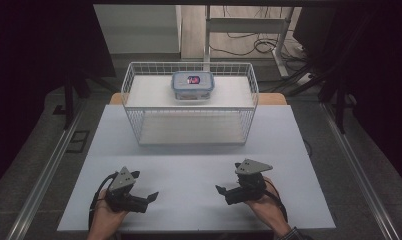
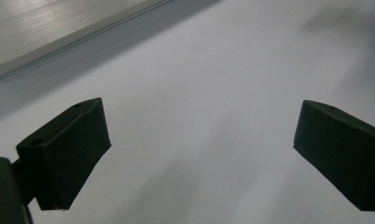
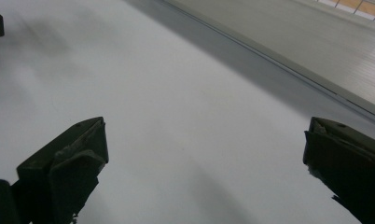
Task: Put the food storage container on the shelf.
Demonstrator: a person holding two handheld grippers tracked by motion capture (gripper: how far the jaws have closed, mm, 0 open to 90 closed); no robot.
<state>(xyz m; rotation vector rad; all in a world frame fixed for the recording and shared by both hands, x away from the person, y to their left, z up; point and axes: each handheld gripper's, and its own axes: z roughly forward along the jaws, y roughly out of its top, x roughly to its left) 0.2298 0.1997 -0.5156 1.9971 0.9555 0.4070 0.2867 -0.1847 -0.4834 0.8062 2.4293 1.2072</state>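
Far across the table (image 1: 189, 165), a lidded box (image 1: 192, 85) sits in the wire basket (image 1: 134, 107); both grippers (image 1: 151, 196) (image 1: 220, 190) rest near, jaws apart.

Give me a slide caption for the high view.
Two open hand-held grippers rest on a grey table before a white wire basket holding a lidded container.
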